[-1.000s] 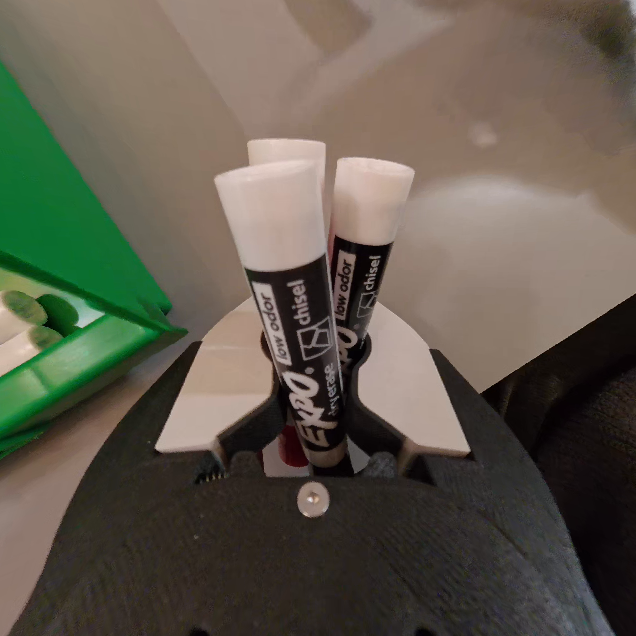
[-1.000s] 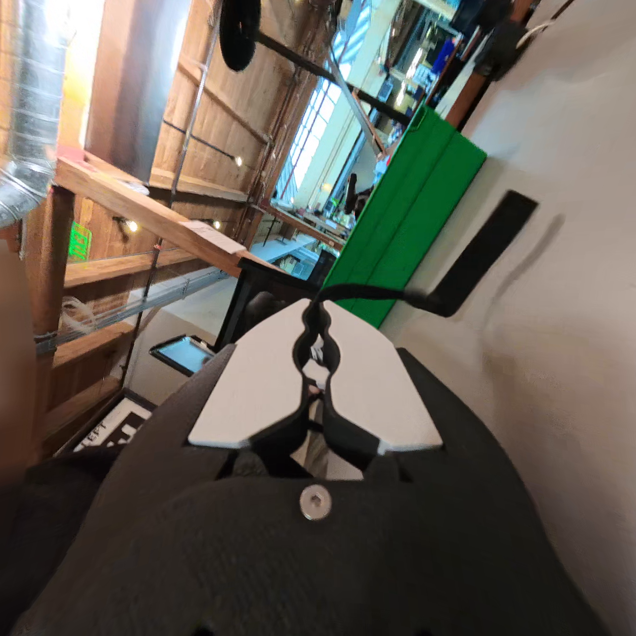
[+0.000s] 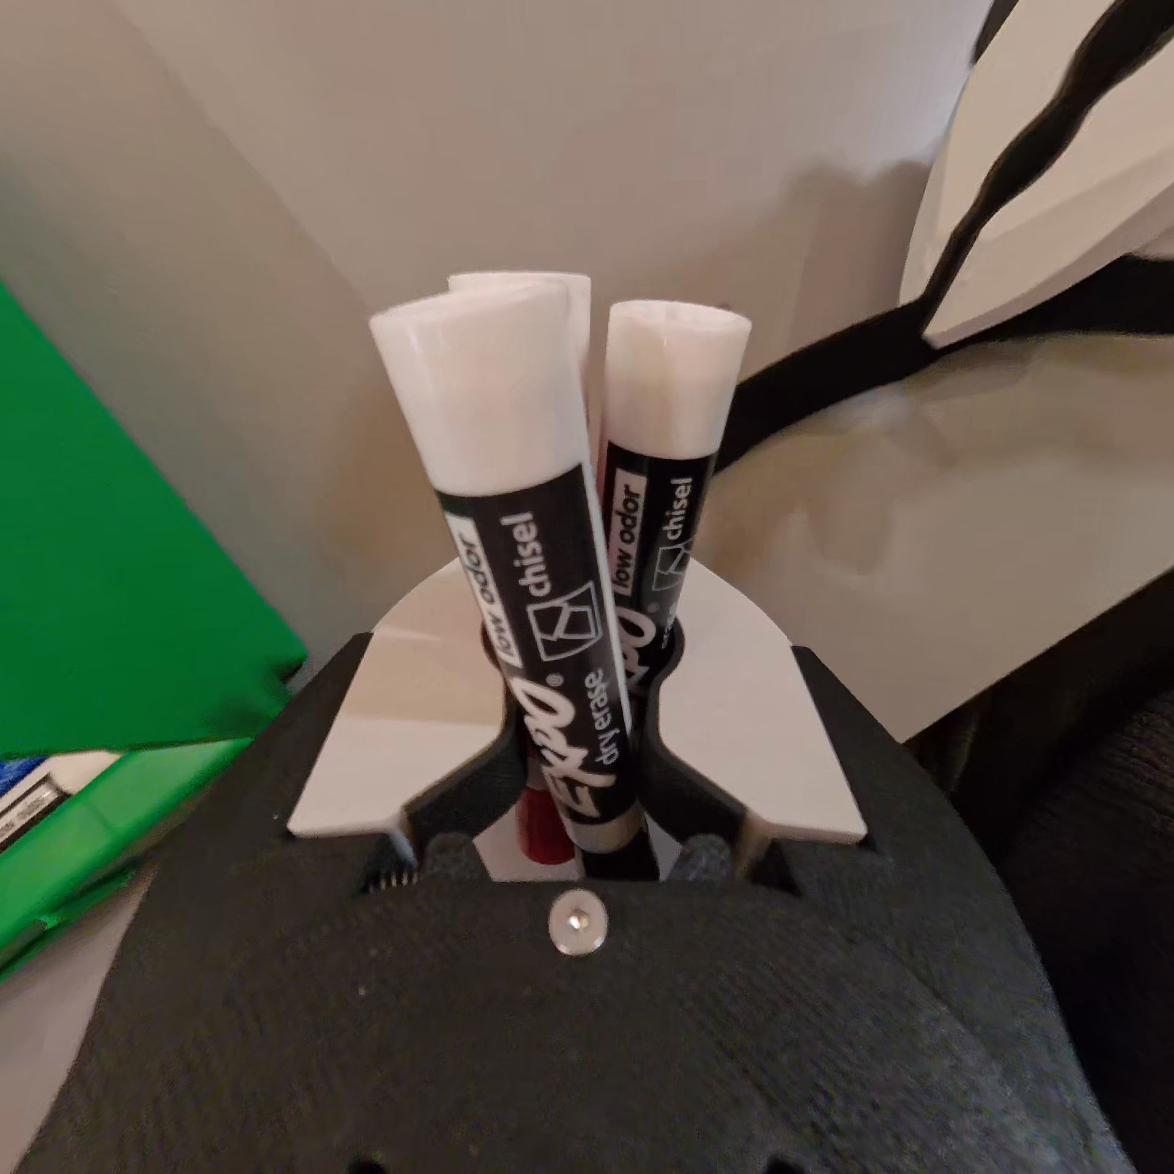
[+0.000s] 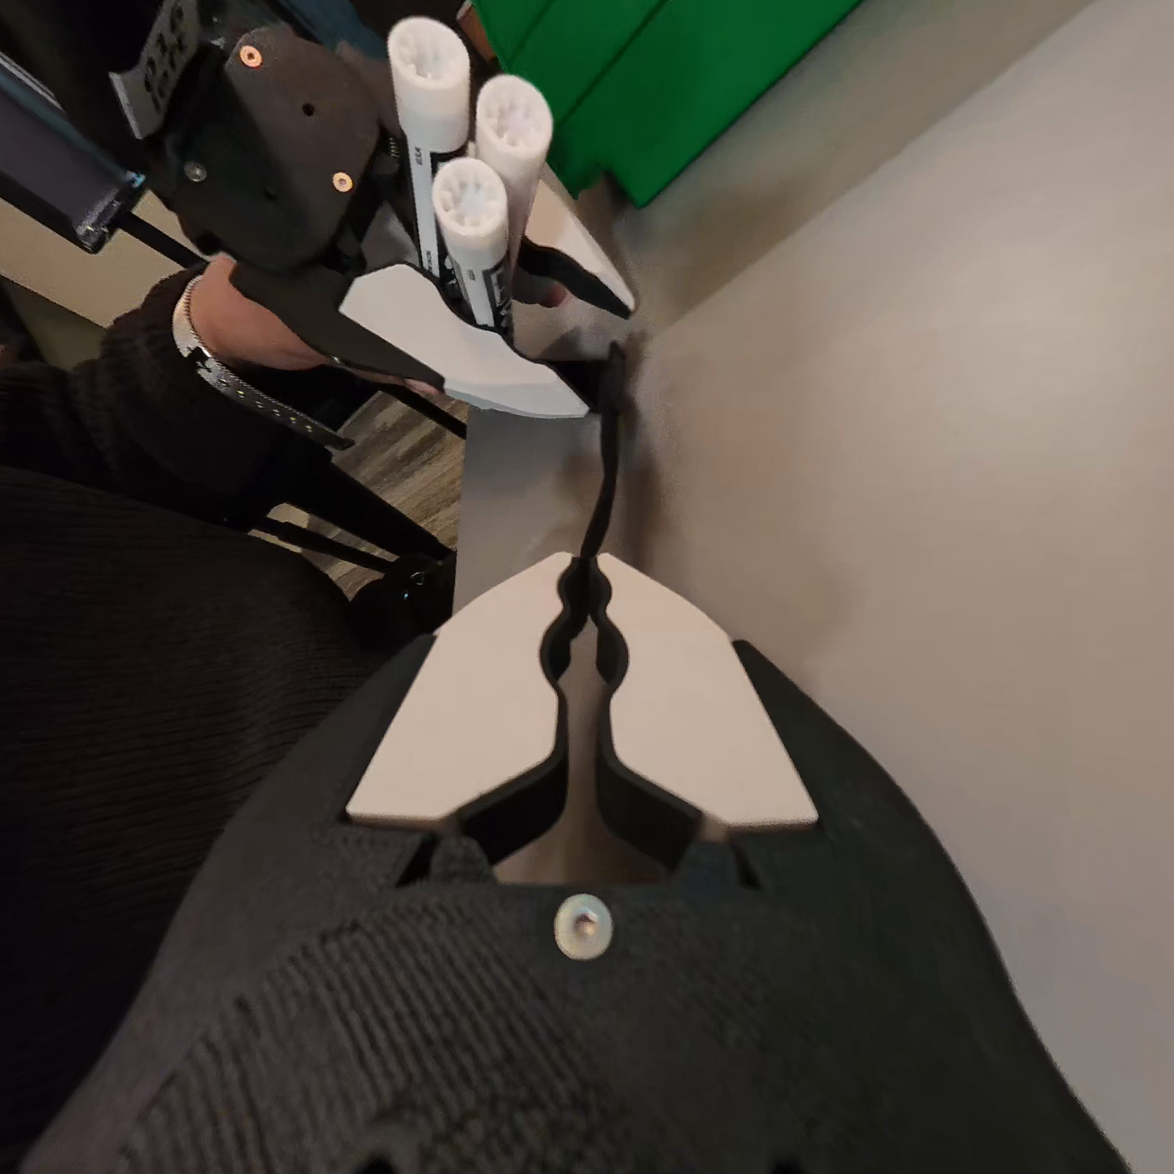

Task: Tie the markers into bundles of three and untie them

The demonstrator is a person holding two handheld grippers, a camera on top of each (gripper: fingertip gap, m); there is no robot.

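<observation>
1. Where a second ago the left gripper [image 3: 581,641] stood alone over the pale beige tabletop [image 3: 699,159], the right gripper [image 3: 1042,178] has now come into its view at the upper right, close by.
2. In the right wrist view the change is larger: the room's rafters and windows have gone, and the view now looks along the tabletop edge toward the left gripper [image 4: 508,330].
3. The left gripper's white fingers [image 3: 419,718] stay clamped on a bundle of three dry-erase markers with white caps and black printed barrels [image 3: 553,603]; a red end shows low between the jaws.
4. Counted from the right wrist view, the three markers [image 4: 476,209] point cap-first, fanned slightly apart.
5. The right gripper [image 4: 587,562] is pinched shut on one thin black strap [image 4: 607,457], which runs from its tips to just beside the left gripper's lower finger.
6. In the left wrist view that strap [image 3: 826,375] passes behind the markers; whether it touches them I cannot tell.
7. One green plastic bin [image 3: 127,572] sits at the left gripper's left, a marker-like thing lying inside, blurred.
8. The same green bin [image 4: 635,82] lies beyond the markers.
9. A hand in a dark sleeve [image 4: 254,330] holds the left gripper.
</observation>
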